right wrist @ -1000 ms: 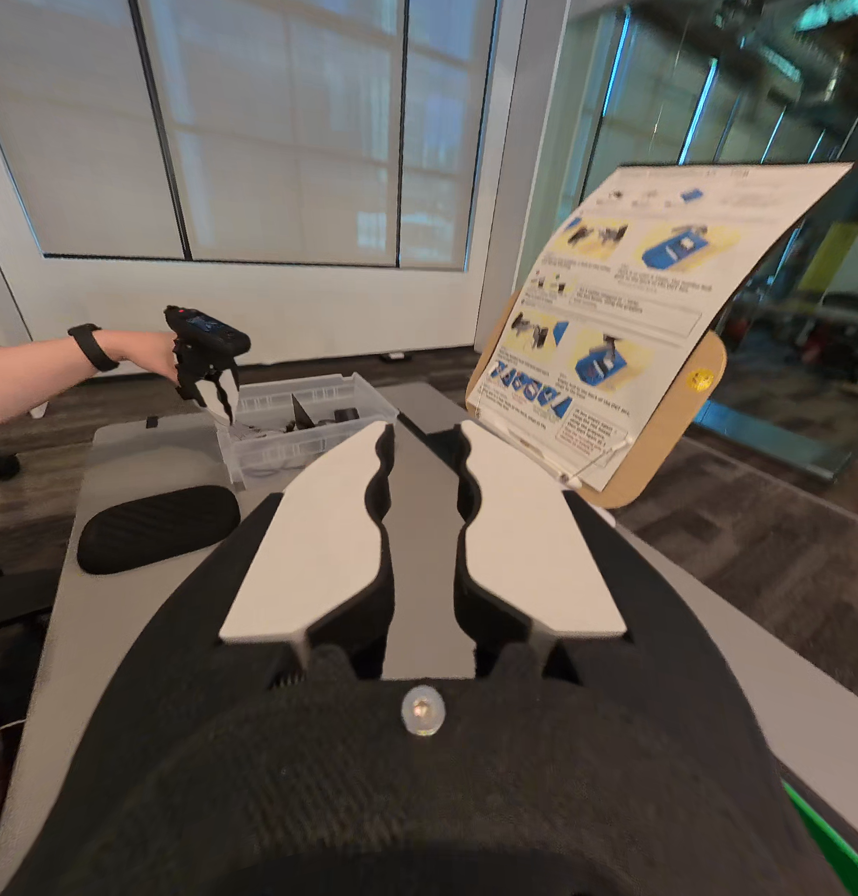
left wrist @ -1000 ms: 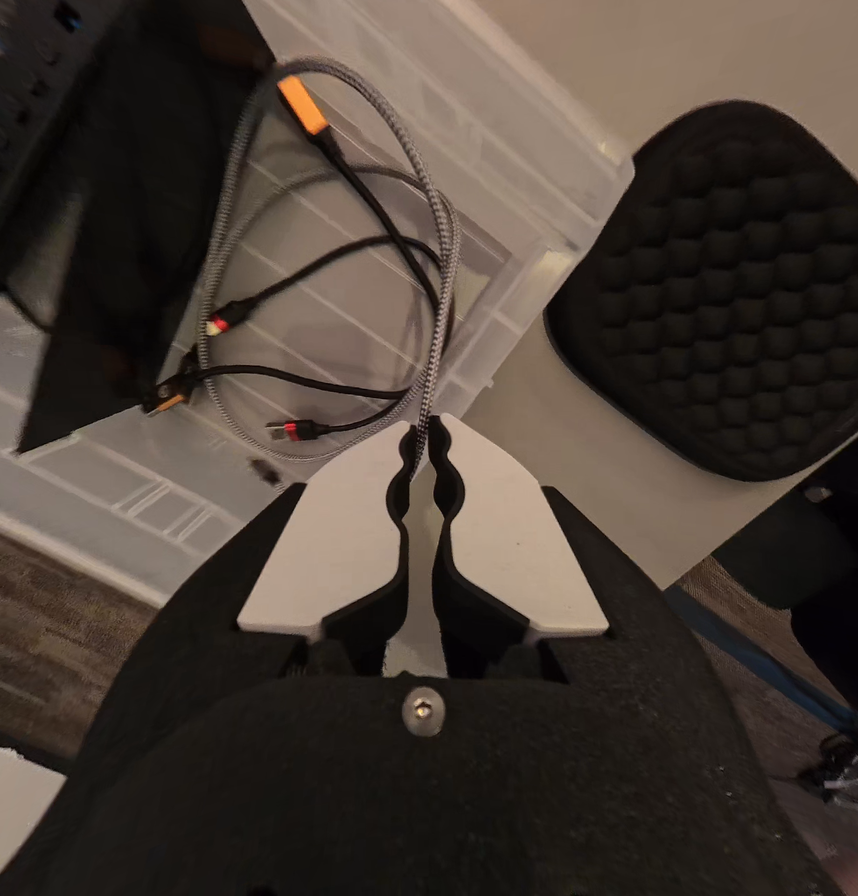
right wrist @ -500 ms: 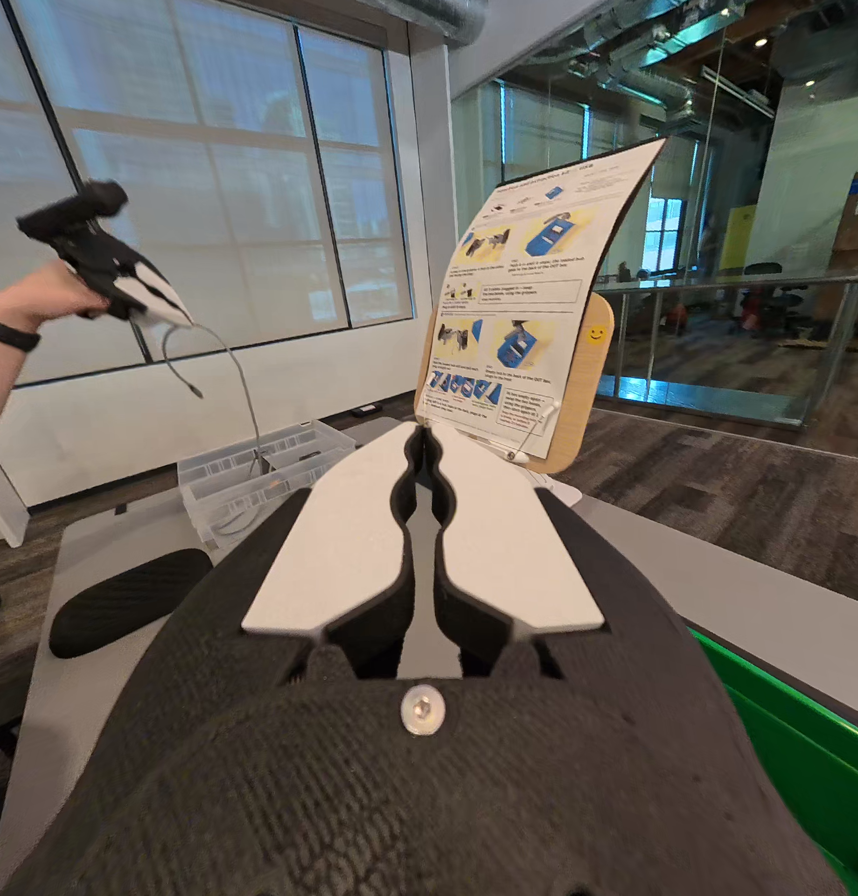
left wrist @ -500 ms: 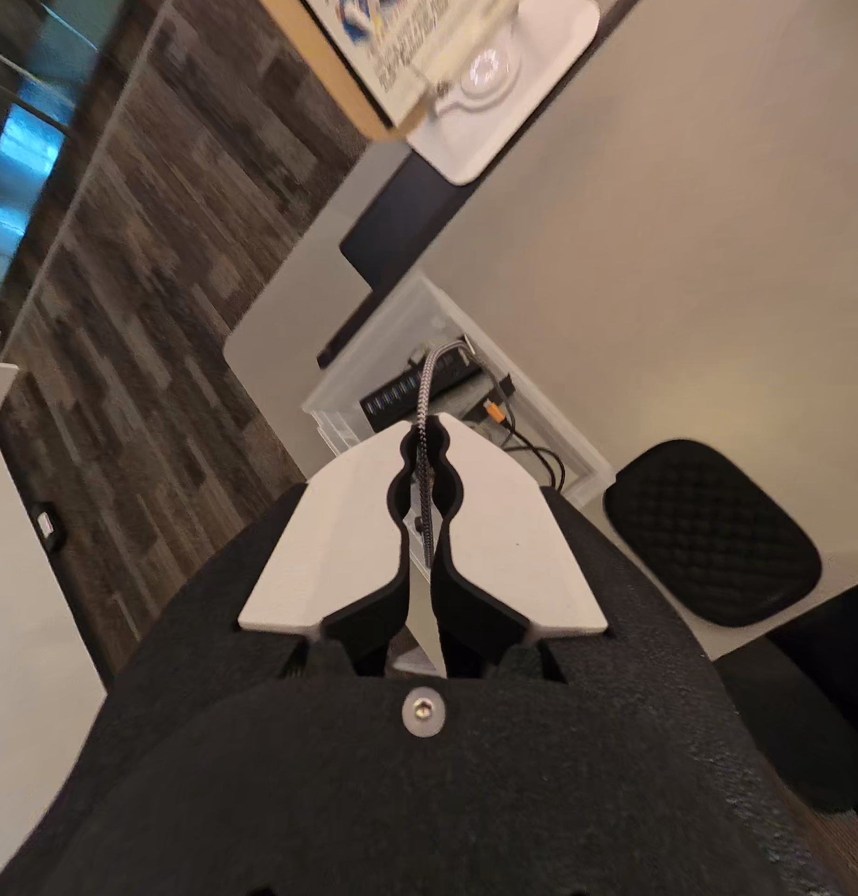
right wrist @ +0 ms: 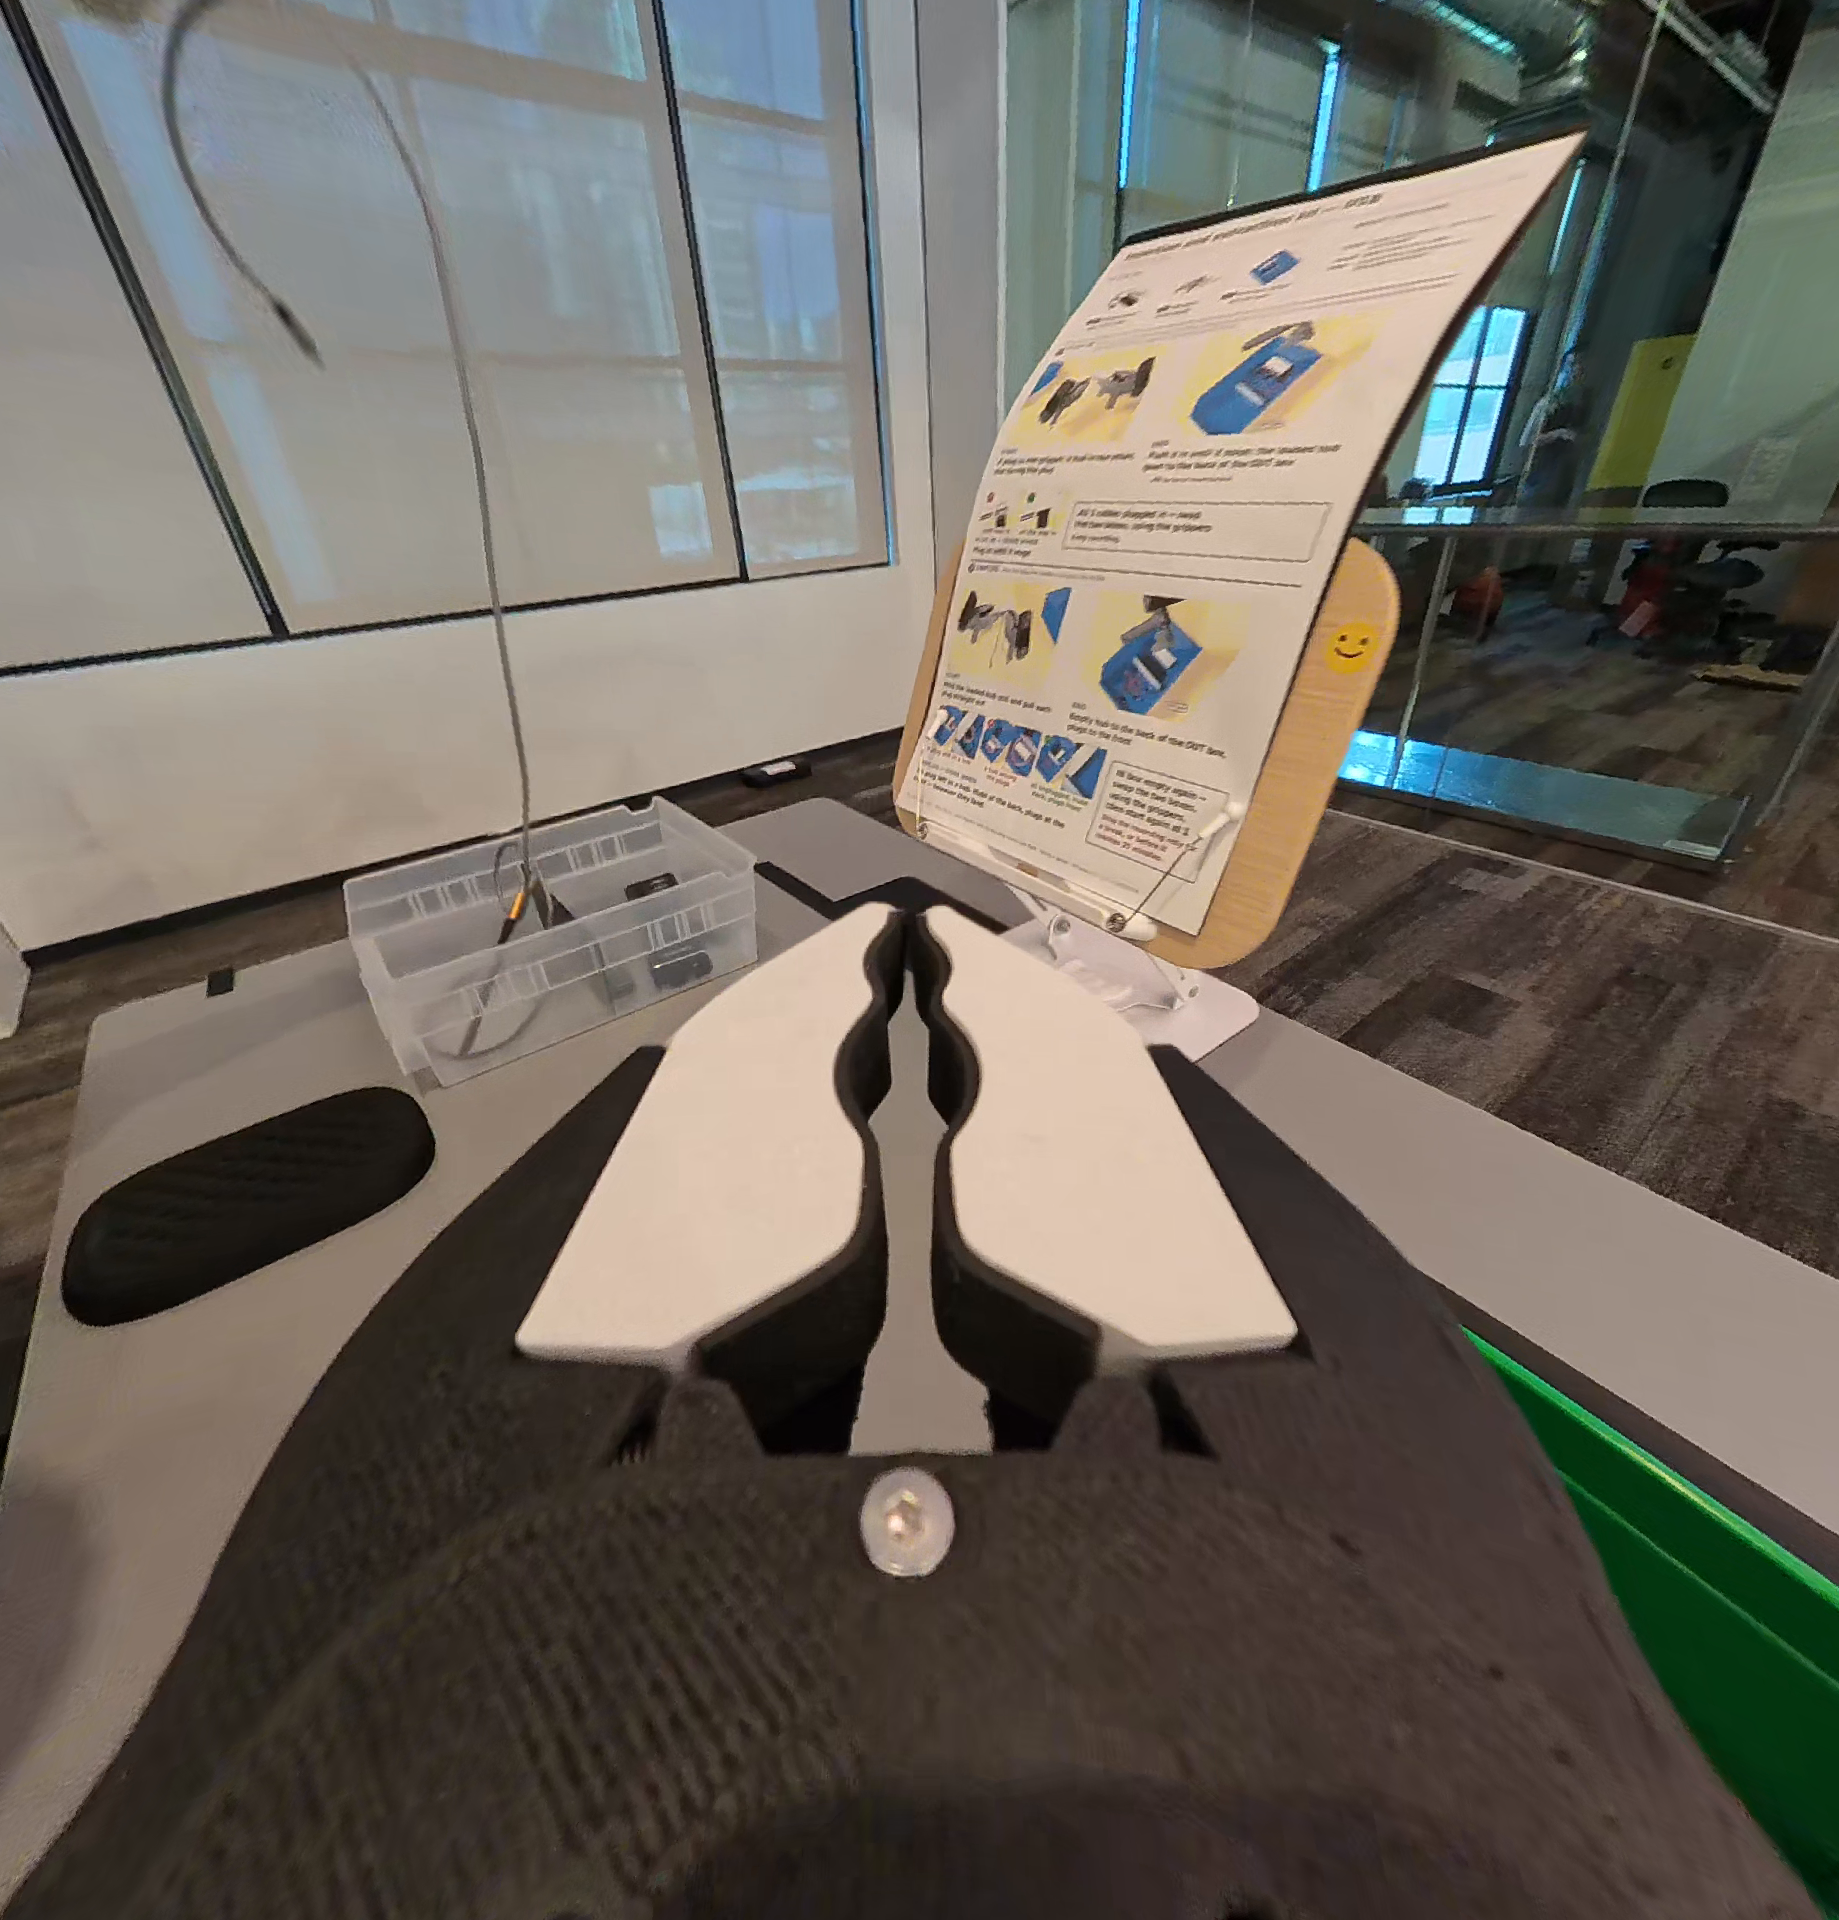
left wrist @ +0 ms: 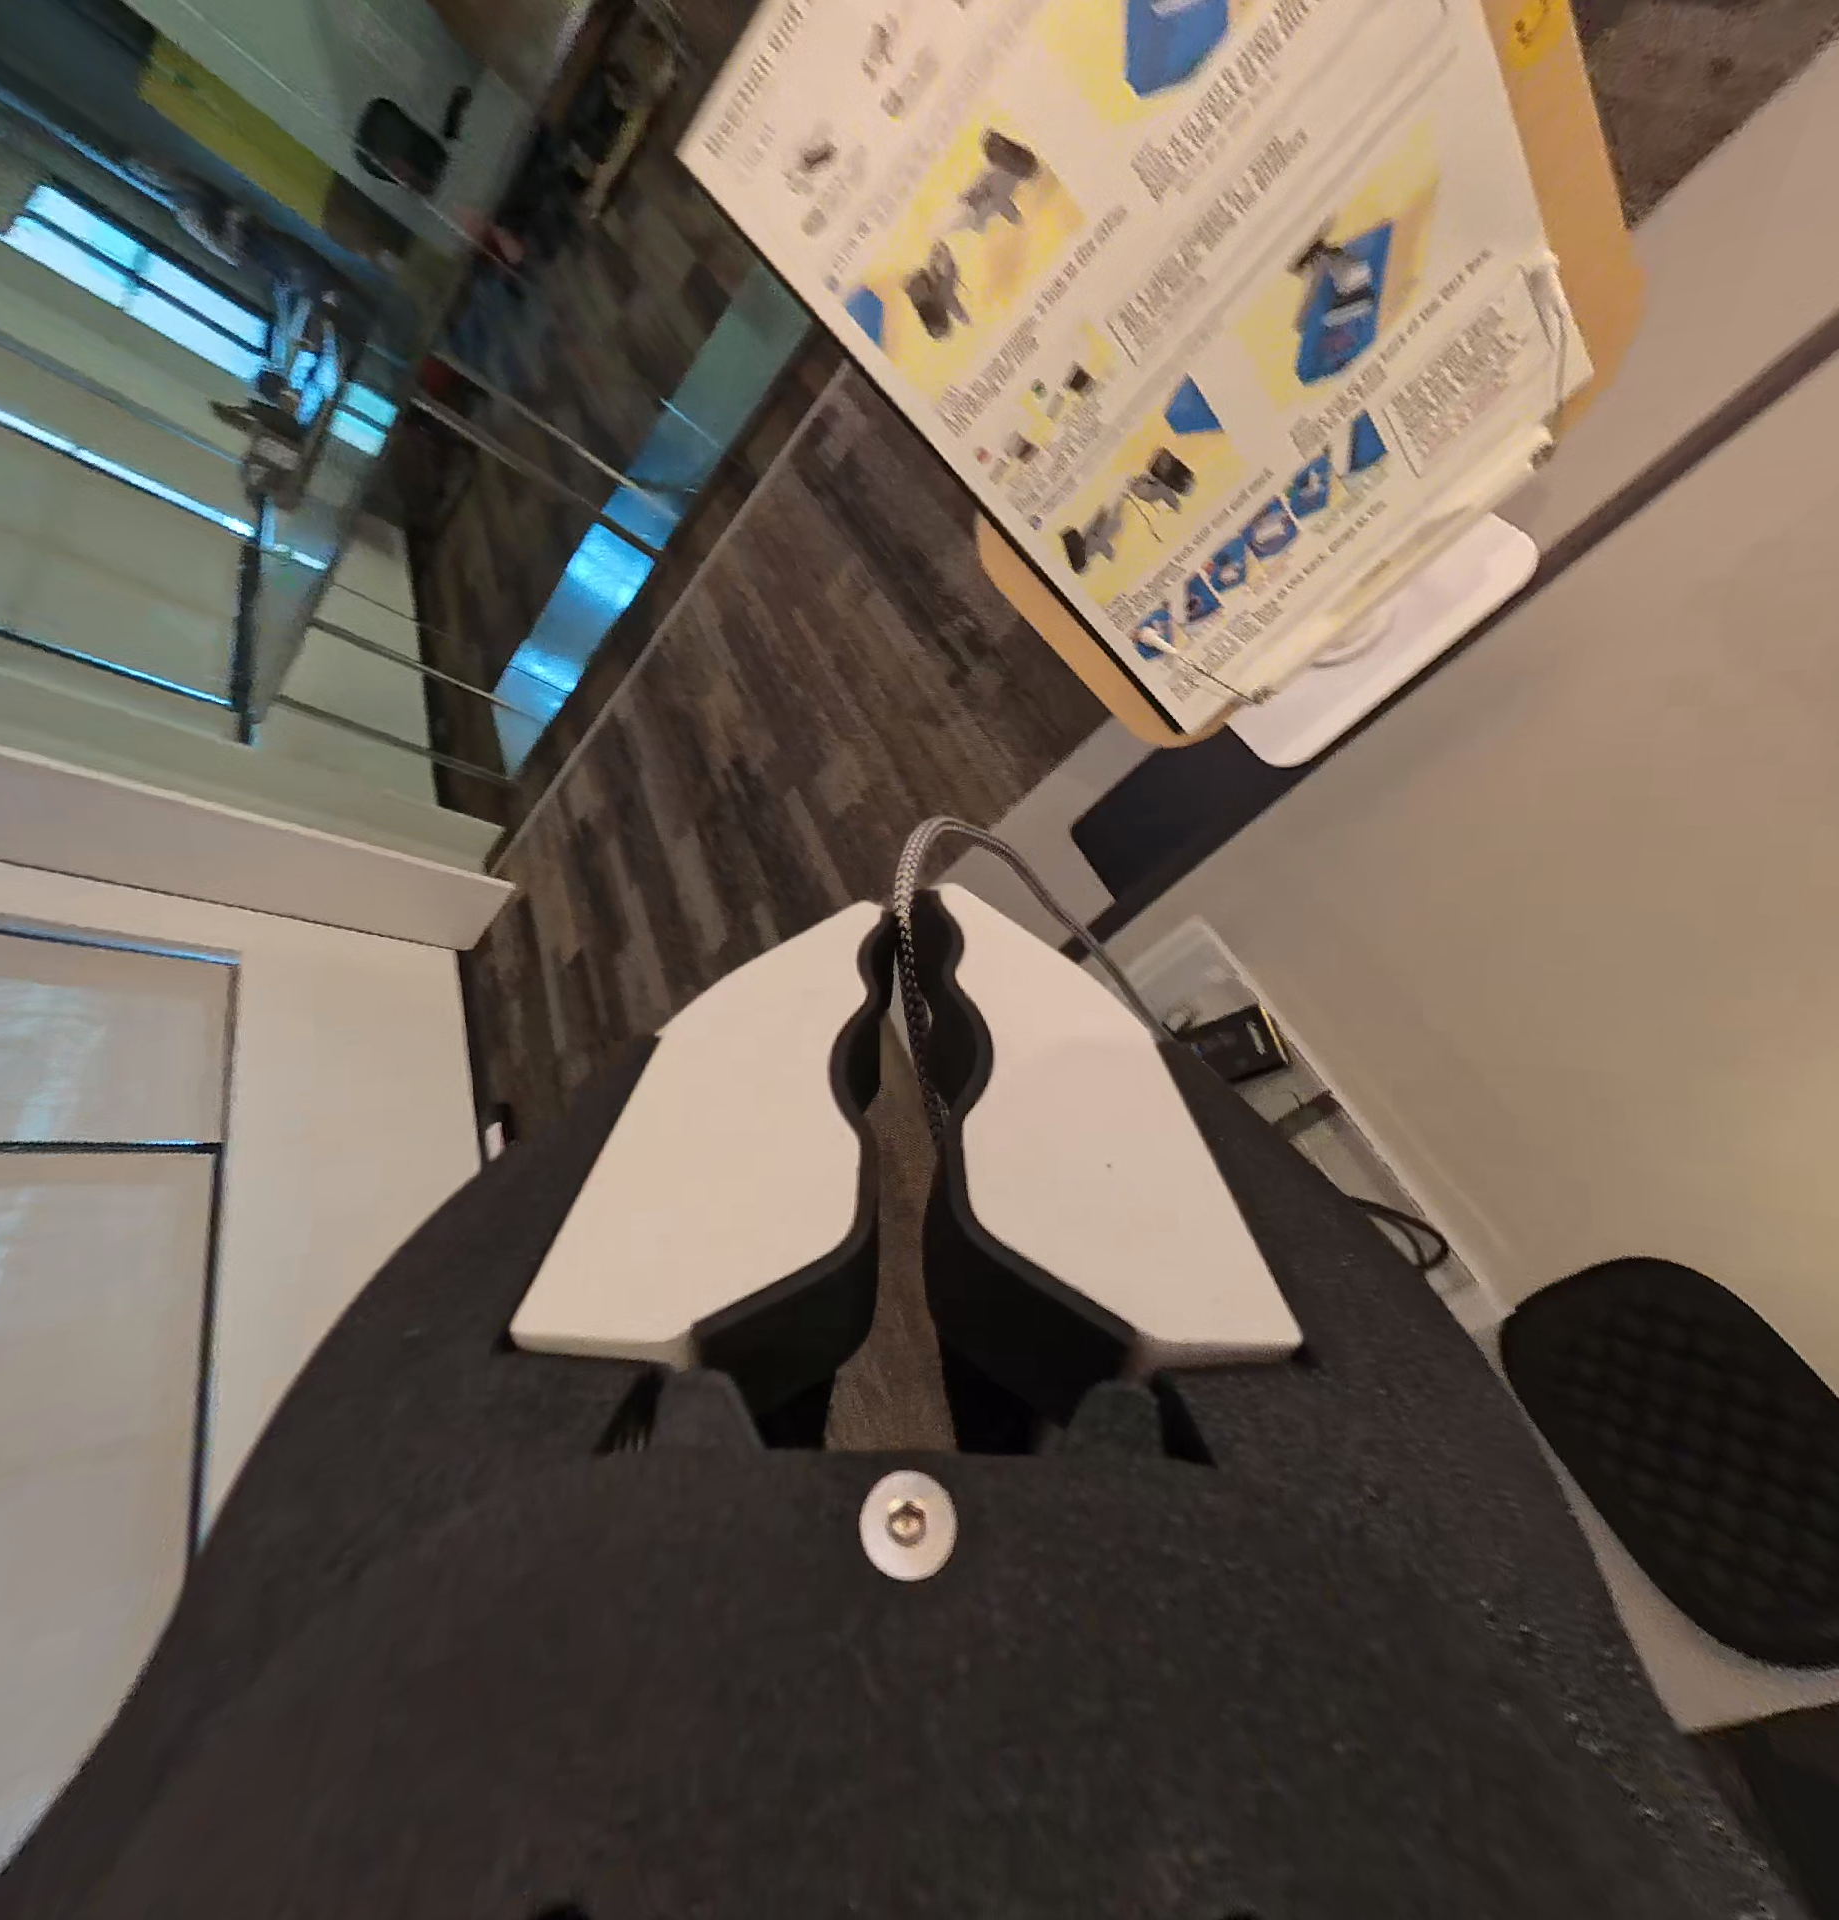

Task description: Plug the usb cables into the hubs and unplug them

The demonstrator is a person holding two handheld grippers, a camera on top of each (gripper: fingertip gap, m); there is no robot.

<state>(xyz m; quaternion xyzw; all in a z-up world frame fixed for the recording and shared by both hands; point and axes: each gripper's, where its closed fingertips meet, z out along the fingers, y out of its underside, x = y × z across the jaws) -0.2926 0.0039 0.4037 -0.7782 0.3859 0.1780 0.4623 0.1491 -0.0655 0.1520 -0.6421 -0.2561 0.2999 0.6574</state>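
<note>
While seen only in the left wrist view, left gripper [left wrist: 907,914] clamped tight on a grey braided USB cable [left wrist: 920,1023], the cord running between the white fingers [left wrist: 1091,1153] and arching over the tip towards the clear plastic bin [left wrist: 1201,961]. From the right wrist view, that same cable [right wrist: 479,582] hanging high above the desk [right wrist: 208,1434], loose connector end dangling near the window, lower length dropping straight into the bin [right wrist: 551,935]; left gripper itself out of frame there. Right gripper [right wrist: 910,930] closed on nothing, tips nearly touching. Cable thin, woven grey, with an orange-tipped plug [right wrist: 515,914] showing inside the bin beside small black parts, too small to tell apart. Pale grey desk carrying a black padded wrist rest [right wrist: 245,1195], an illustrated instruction sheet [right wrist: 1185,540] on a wooden stand [right wrist: 1330,769], and a green bin [right wrist: 1725,1621] at the right edge. Beyond, dark patterned carpet, large windows, glass partitions.
</note>
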